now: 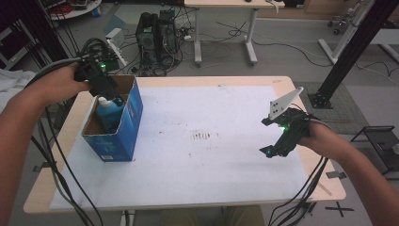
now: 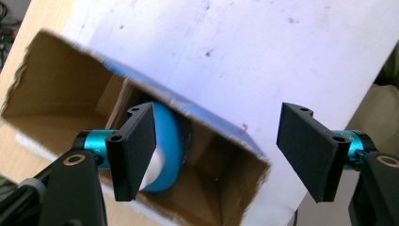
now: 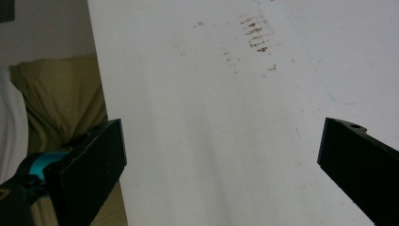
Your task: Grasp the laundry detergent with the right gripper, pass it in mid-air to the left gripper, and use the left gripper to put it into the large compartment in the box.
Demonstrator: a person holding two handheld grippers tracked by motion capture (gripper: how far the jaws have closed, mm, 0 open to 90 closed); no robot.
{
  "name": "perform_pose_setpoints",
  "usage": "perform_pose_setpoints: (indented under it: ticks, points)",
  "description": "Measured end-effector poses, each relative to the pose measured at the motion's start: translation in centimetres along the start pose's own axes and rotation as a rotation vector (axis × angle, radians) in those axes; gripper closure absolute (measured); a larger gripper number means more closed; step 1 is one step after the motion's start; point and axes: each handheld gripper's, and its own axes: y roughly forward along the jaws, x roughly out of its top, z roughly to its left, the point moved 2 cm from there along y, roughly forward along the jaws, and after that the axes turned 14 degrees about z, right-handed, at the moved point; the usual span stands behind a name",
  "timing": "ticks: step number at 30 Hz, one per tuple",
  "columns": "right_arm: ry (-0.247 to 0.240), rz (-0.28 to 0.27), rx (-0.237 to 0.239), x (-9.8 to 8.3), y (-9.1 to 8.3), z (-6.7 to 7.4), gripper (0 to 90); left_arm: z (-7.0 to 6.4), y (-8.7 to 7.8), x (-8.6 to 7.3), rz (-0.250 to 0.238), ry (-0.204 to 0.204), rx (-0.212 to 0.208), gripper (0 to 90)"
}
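Note:
An open blue cardboard box (image 1: 126,127) stands at the left of the table, on a white sheet (image 1: 211,103). Inside it sits a blue bottle (image 1: 109,112) with a white cap. My left gripper (image 1: 104,89) hovers just above the box's open top, over the bottle. In the left gripper view its jaws (image 2: 219,141) stand apart with nothing between them; the bottle (image 2: 167,146) lies below, partly behind the left pad, within the box's brown inner walls (image 2: 56,89). My right gripper (image 1: 272,150) rests low at the table's right side, jaws (image 3: 221,160) wide open over bare sheet (image 3: 211,94).
Brown smudges (image 1: 202,135) mark the sheet's middle. The wooden table edge (image 1: 42,197) frames the sheet. Beyond the table are a computer tower (image 1: 157,33), floor cables, a white desk's legs (image 1: 226,37) and a black frame post (image 1: 348,52).

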Motion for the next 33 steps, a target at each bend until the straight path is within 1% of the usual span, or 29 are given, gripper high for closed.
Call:
perform_pose_setpoints:
  ticks: [1, 2, 3, 4, 5, 6, 8, 9, 10, 11, 12, 13, 14, 15, 17, 18, 19, 20, 21, 24, 25, 26, 27, 29, 30, 31, 33]
  points:
    - [0.005, -0.004, 0.003, 0.0, 0.0, 0.1, 0.7, -0.4, 0.0, 0.3, -0.014, -0.01, -0.005, 28.8]
    - [-0.001, -0.005, 0.003, -0.1, -0.1, 0.1, 0.7, -0.6, 0.0, 0.6, -0.024, -0.004, -0.009, 28.6]
    - [-0.001, -0.005, 0.004, -0.1, -0.1, 0.1, 0.7, -0.7, -0.1, 0.9, -0.008, 0.022, -0.011, 21.0]
    - [-0.001, -0.008, 0.005, -0.1, -0.1, 0.2, 0.7, -1.0, 0.0, 1.2, -0.028, 0.011, -0.008, 14.3]
    - [-0.001, -0.008, 0.003, -0.1, -0.1, 0.2, 0.7, -1.1, -0.1, 1.5, -0.021, 0.023, 0.0, 14.3]
    - [-0.003, -0.004, 0.006, -0.1, -0.2, 0.3, 0.7, -1.4, -0.1, 1.8, -0.036, 0.013, -0.001, 14.3]
    - [0.002, -0.007, 0.004, -0.2, -0.2, 0.3, 0.7, -1.8, -0.2, 2.4, -0.046, 0.027, 0.003, 14.3]
    - [-0.001, -0.009, 0.004, -0.2, -0.2, 0.3, 0.7, -1.9, -0.4, 2.7, -0.033, 0.047, 0.007, 14.3]
    - [-0.006, -0.01, 0.004, -0.2, -0.2, 0.3, 0.7, -2.1, -0.4, 2.9, -0.037, 0.057, 0.005, 14.3]
    - [-0.005, -0.008, 0.003, -0.2, -0.3, 0.4, 0.7, -2.3, -0.4, 3.2, -0.048, 0.048, 0.002, 14.3]
    - [-0.005, -0.013, 0.003, -0.2, -0.3, 0.4, 0.7, -2.3, -0.4, 3.4, -0.041, 0.061, 0.007, 14.3]
    - [-0.01, -0.013, 0.004, -0.3, -0.3, 0.4, 0.7, -2.6, -0.3, 3.7, -0.063, 0.045, 0.002, 14.3]
    - [-0.004, -0.014, 0.002, -0.3, -0.3, 0.5, 0.7, -2.5, -0.4, 3.8, -0.049, 0.064, 0.011, 14.3]
    - [-0.003, -0.014, 0.004, -0.3, -0.3, 0.5, 0.7, -2.8, -0.2, 4.0, -0.071, 0.041, 0.008, 14.3]
    - [-0.004, -0.017, 0.002, -0.4, -0.4, 0.5, 0.7, -2.9, -0.3, 4.4, -0.081, 0.052, 0.005, 14.3]
    - [0.0, -0.016, 0.001, -0.4, -0.4, 0.6, 0.7, -3.1, -0.2, 4.6, -0.098, 0.041, 0.001, 14.3]
    - [-0.003, -0.017, 0.002, -0.4, -0.4, 0.5, 0.7, -3.2, -0.2, 4.8, -0.104, 0.043, 0.0, 14.3]
    - [-0.004, -0.016, -0.002, -0.5, -0.5, 0.5, 0.7, -3.3, -0.1, 5.0, -0.113, 0.049, -0.005, 14.3]
    - [0.0, -0.018, -0.003, -0.5, -0.5, 0.5, 0.7, -3.5, -0.1, 5.3, -0.122, 0.059, 0.004, 14.3]
    - [0.004, -0.018, 0.002, -0.6, -0.5, 0.4, 0.7, -3.9, 0.2, 6.1, -0.122, 0.093, 0.015, 14.3]
    - [0.003, -0.019, 0.002, -0.6, -0.5, 0.4, 0.7, -4.1, 0.3, 6.4, -0.139, 0.083, 0.012, 14.3]
    - [0.004, -0.022, 0.0, -0.6, -0.5, 0.4, 0.7, -4.1, 0.3, 6.6, -0.126, 0.103, 0.018, 14.3]
    - [0.005, -0.023, 0.0, -0.6, -0.5, 0.4, 0.7, -4.2, 0.5, 6.9, -0.151, 0.086, 0.01, 14.3]
    - [0.005, -0.021, 0.0, -0.6, -0.5, 0.4, 0.7, -4.3, 0.7, 7.4, -0.161, 0.084, 0.015, 14.3]
    - [0.003, -0.018, 0.004, -0.6, -0.5, 0.3, 0.7, -4.3, 0.8, 7.5, -0.16, 0.088, 0.008, 14.3]
    - [0.003, -0.019, 0.003, -0.6, -0.5, 0.3, 0.7, -4.4, 0.9, 7.7, -0.165, 0.085, 0.012, 14.3]
    - [0.006, -0.02, 0.001, -0.7, -0.5, 0.2, 0.7, -4.4, 1.2, 8.0, -0.149, 0.107, 0.012, 14.3]
